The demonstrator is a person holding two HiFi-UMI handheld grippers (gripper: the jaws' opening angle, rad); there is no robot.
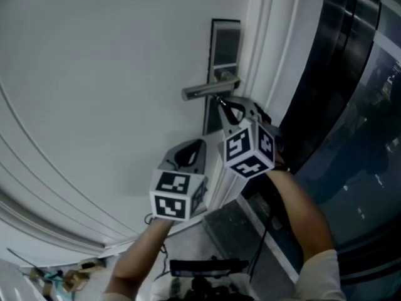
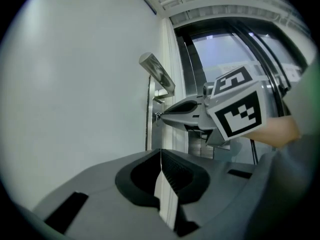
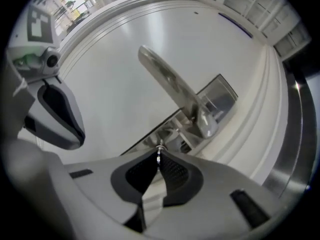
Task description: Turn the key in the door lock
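**Key pinched at the lock, wrist lined up to turn it**

The key (image 3: 159,148) sits in the door lock (image 3: 169,135) just below the lever handle (image 3: 170,81), with only its small metal head and ring showing. The right hand-held gripper (image 3: 159,159) is closed on that head, its jaw tips pinched together on it. It points almost level at the steel lock plate (image 1: 223,46), probably so that a roll of the wrist would spin the key about its own axis. It comes in under the lever, likely to stay clear of it. The left hand-held gripper (image 2: 161,153) has its jaws together on nothing and hangs lower, back from the white door (image 1: 94,74). It seems parked aside because the turn needs one hand. Whether the key has turned at all I cannot tell.
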